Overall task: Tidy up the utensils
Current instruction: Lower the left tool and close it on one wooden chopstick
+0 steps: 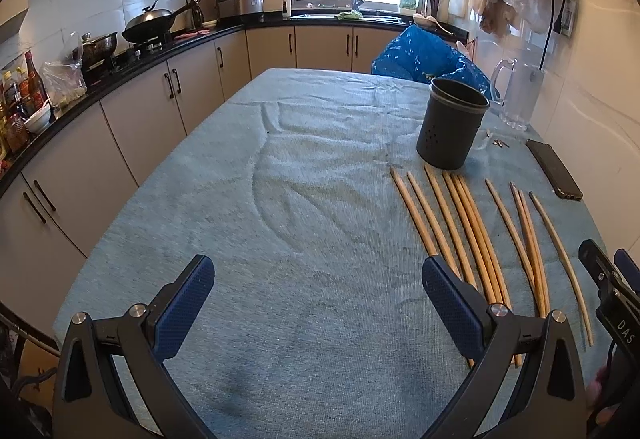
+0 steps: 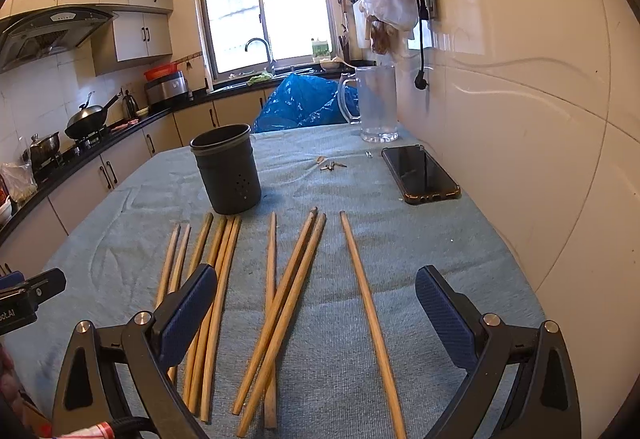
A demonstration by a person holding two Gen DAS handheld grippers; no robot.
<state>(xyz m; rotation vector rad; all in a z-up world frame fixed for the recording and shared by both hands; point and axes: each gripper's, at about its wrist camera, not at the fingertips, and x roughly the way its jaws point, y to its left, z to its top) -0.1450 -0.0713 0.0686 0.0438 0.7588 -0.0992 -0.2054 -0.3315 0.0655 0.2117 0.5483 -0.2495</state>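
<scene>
Lying in a loose row on a worktop [image 2: 420,239] covered with a blue-grey cloth are ten wooden chopsticks [image 2: 280,307], their tips pointing toward the far edge. They rest near the right edge, some touching or crossing, one apart on the right. Just beyond their tips stands an upright dark holder [image 2: 227,169], a cylinder with small holes low on its side; its rim shows nothing sticking out.

Left tongs [image 1: 318,311] hover over bare cloth with both padded fingers spread wide and nothing between them; the nearest chopsticks [image 1: 460,235] run behind the right finger. Right tongs [image 2: 316,313] are likewise spread wide and grip nothing, poised above the near ends of the chopsticks.

Further right, by the wall, a black phone [image 2: 420,173] lies flat. A clear glass jug [image 2: 378,103] stands at the far right corner, with a few small keys [image 2: 330,165] between phone and holder.
</scene>
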